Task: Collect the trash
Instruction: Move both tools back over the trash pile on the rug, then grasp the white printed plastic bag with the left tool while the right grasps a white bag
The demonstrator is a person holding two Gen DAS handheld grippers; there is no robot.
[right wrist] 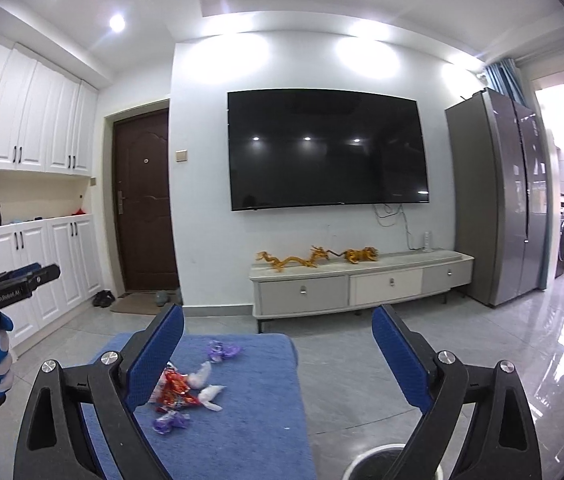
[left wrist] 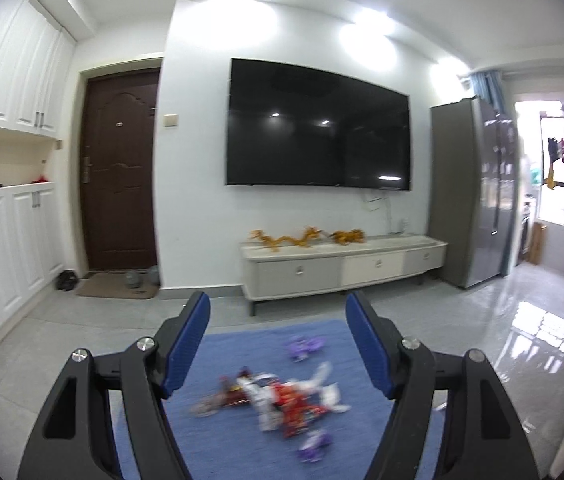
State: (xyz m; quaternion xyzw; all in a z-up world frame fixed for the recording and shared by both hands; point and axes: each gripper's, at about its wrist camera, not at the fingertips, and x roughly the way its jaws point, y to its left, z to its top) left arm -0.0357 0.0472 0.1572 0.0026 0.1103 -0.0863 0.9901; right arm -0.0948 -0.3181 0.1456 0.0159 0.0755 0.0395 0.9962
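A pile of trash lies on a blue mat (left wrist: 238,360) (right wrist: 258,408): red wrappers (left wrist: 293,400) (right wrist: 176,390), white crumpled paper (left wrist: 329,394) (right wrist: 212,394) and purple wrappers (left wrist: 303,346) (right wrist: 222,350) (right wrist: 170,422). My left gripper (left wrist: 278,312) is open and empty, held above the mat with the pile below and between its fingers. My right gripper (right wrist: 278,324) is open and empty, right of the pile. The left gripper body (right wrist: 14,280) also shows at the left edge of the right wrist view. The left wrist view is blurred by motion.
A round white bin rim (right wrist: 377,462) sits at the bottom, right of the mat. A TV stand (right wrist: 357,284) with gold dragon figures (right wrist: 293,260) stands under a wall TV (right wrist: 325,148). A fridge (right wrist: 497,200) is right, white cabinets (right wrist: 42,272) and a brown door (right wrist: 146,200) left.
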